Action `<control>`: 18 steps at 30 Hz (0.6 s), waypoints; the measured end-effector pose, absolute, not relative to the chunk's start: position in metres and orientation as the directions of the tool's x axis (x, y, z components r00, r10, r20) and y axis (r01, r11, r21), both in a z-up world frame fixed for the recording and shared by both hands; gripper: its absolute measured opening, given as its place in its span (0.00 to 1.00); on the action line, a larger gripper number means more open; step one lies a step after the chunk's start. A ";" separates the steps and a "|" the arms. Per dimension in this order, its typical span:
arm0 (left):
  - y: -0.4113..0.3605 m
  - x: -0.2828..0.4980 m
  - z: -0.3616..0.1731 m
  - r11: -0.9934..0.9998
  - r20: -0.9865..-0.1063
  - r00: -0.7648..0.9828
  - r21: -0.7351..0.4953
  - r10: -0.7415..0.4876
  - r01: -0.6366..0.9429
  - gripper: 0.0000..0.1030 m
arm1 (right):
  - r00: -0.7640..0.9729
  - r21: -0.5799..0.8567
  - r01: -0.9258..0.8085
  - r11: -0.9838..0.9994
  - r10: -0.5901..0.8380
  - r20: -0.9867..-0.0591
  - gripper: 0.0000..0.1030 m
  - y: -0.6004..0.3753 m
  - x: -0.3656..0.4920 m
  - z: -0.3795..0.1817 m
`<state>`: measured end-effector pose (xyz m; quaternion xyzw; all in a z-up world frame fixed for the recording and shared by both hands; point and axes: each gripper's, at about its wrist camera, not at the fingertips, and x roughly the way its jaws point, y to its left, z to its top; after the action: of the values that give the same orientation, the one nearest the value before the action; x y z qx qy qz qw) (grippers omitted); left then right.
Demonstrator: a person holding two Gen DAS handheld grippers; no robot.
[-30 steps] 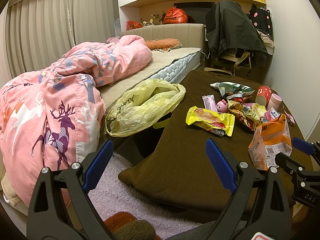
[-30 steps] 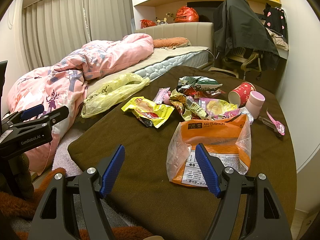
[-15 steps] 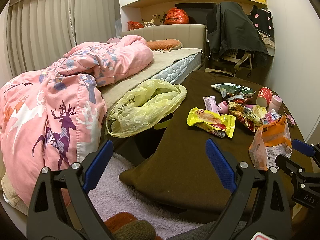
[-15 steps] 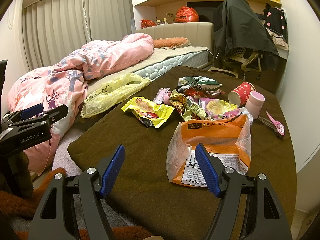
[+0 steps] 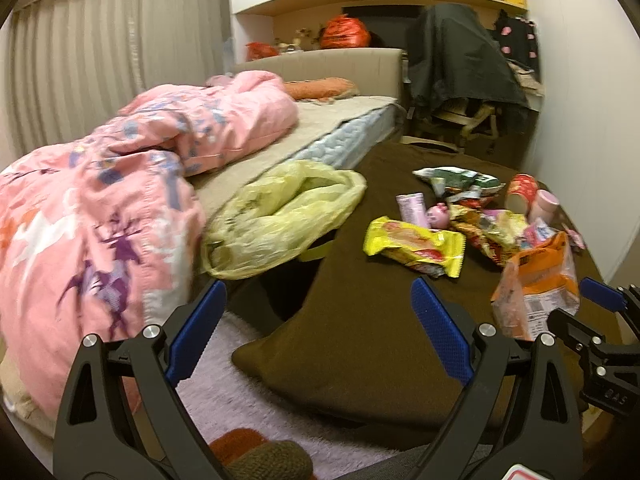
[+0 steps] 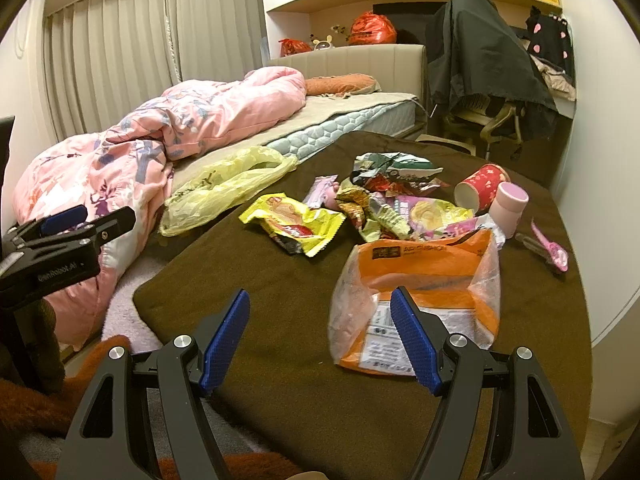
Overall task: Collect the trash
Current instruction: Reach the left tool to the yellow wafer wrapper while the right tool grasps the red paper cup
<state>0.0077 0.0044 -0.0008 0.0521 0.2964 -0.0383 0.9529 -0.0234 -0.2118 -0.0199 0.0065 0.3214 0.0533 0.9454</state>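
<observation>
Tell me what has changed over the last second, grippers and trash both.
Only the left gripper moved: its view, now motion-blurred, has drifted slightly, so the yellow plastic bag and yellow wrapper sit a little lower in frame. Nothing was taken hold of or let go. The right gripper stays put, open over the brown cover beside the orange bag; the trash pile lies as before.

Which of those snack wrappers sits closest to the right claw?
The orange bag, just ahead of the right claw; the yellow wrapper lies farther back.
</observation>
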 end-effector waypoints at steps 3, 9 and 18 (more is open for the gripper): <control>-0.001 0.029 -0.004 0.987 -0.583 0.806 0.038 -0.105 0.156 0.86 | 0.795 0.026 -0.074 0.997 0.075 -0.602 0.67 -0.219 -0.018 -0.021; -0.016 0.064 -0.015 0.968 -0.573 0.794 0.001 -0.206 0.252 0.86 | 0.792 0.007 -0.027 1.000 0.025 -0.610 0.67 -0.247 0.006 -0.026; -0.040 0.127 -0.044 0.925 -0.620 0.698 -0.131 -0.358 0.358 0.88 | 0.770 -0.029 0.027 0.999 -0.039 -0.637 0.67 -0.282 0.029 -0.039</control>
<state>0.1272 -0.0396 -0.0444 -0.0003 0.3363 -0.1942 0.9215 0.0289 -0.2816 -0.0391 -0.0088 0.3387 -0.0178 0.9407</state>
